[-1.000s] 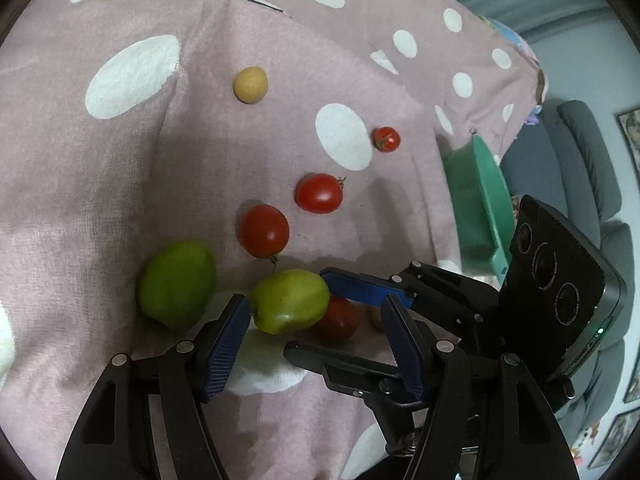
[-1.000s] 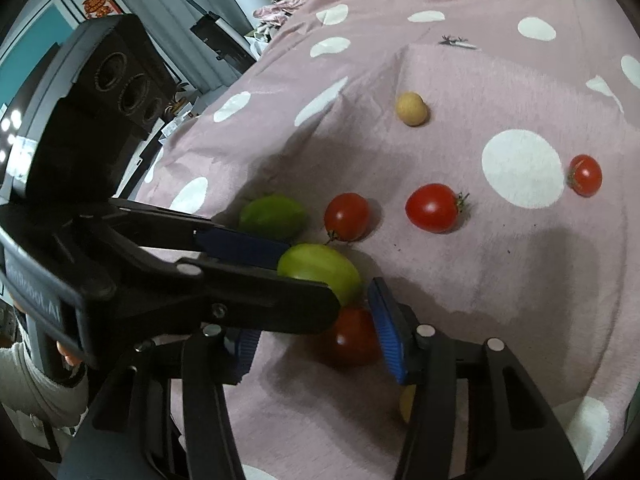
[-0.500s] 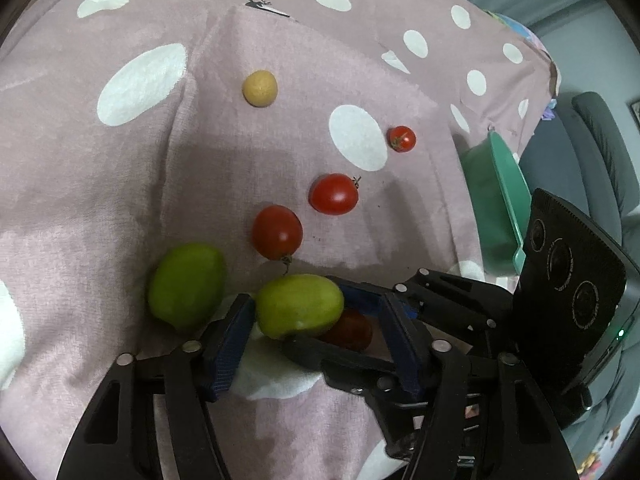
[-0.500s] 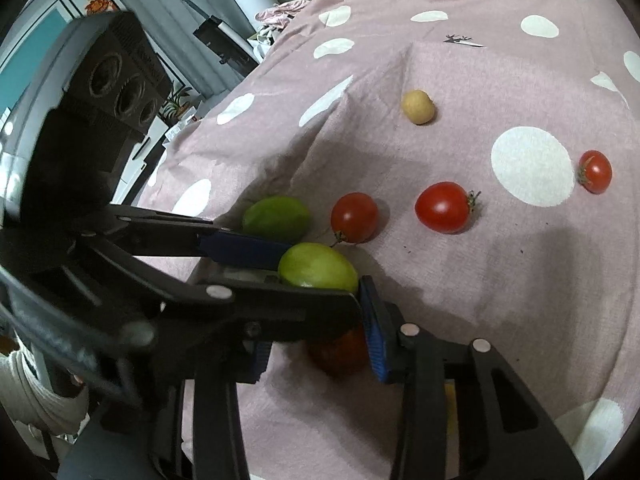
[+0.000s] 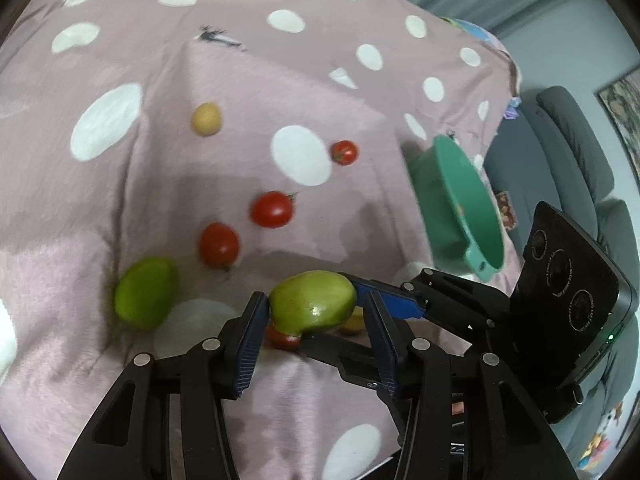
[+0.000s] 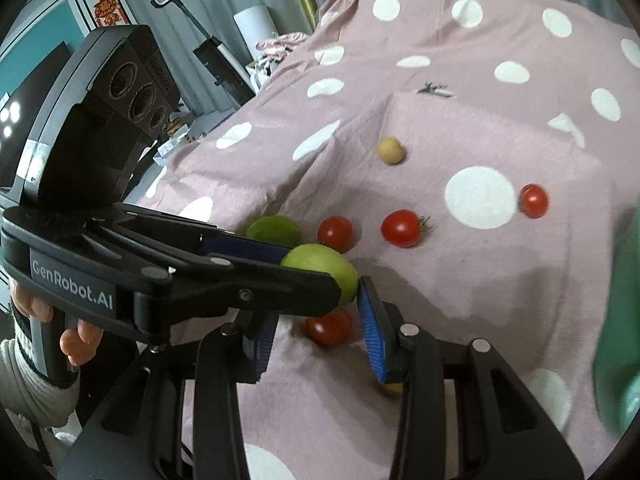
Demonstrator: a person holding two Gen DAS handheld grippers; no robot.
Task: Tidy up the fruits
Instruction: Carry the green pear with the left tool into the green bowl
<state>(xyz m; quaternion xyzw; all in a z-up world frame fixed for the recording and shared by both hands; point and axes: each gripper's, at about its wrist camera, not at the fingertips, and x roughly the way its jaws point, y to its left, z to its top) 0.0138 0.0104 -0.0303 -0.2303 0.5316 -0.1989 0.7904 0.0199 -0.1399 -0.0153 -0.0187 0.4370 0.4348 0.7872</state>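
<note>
My left gripper has its jaws closing on a green fruit, both blue pads against its sides. The fruit hangs just above the pink dotted cloth. Seen from the right wrist, the same green fruit sits between the left fingers. My right gripper stands narrowly open. A red tomato lies on the cloth beyond its tips, touching neither pad. A green bowl stands tilted at the cloth's right edge.
On the cloth lie a second green fruit, two red tomatoes, a small tomato and a tan round fruit. A small yellow fruit hides under my right finger. A grey sofa is beyond.
The left jaws narrowed onto the green fruit, which came up off the cloth and shifted right. The right jaws narrowed too. Both grippers rose; the red tomato now looks smaller and farther.
</note>
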